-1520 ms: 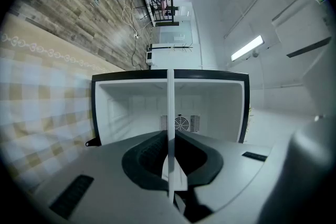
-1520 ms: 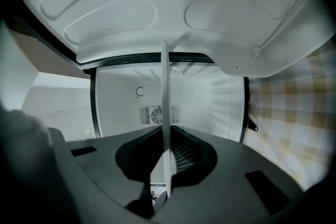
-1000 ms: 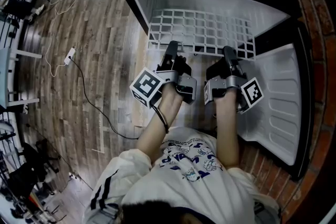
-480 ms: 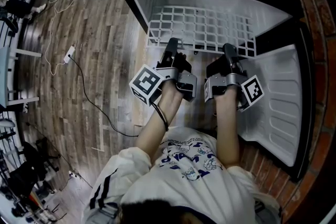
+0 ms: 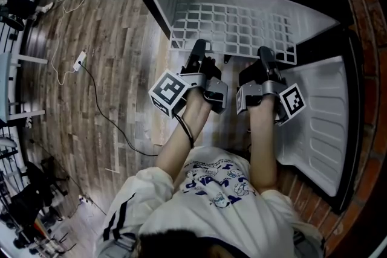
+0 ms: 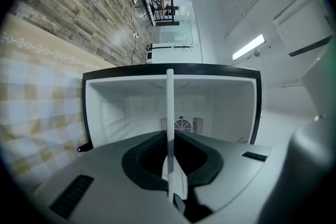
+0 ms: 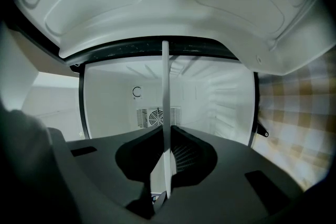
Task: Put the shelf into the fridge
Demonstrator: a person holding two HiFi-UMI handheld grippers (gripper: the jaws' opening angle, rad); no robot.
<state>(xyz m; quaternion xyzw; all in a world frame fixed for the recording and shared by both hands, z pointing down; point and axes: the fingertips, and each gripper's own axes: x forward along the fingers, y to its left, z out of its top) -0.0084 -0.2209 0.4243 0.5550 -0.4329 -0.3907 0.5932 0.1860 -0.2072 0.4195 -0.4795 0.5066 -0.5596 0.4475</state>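
The near edge of the white wire shelf [image 5: 233, 27] is pinched by both tongs. The left tongs [image 5: 198, 51] are pressed together on it toward its left corner, and the right tongs [image 5: 266, 56] toward its right corner. In each gripper view the shelf is seen edge-on, as a thin white line running straight ahead from between the jaws. Ahead of the tongs, most of the grid lies inside the open fridge [image 5: 160, 0], with the gripped edge about at the opening. The fridge door [image 5: 320, 124] is swung out just beside the right tongs. The insertion is judged well advanced. For the remaining push, both grips should be advanced evenly, so that the shelf is held level and square to the side walls. It should be guided along the side-wall ribs [image 7: 223, 107] toward the fan grille [image 7: 157, 117] at the back, since a skewed push may jam it
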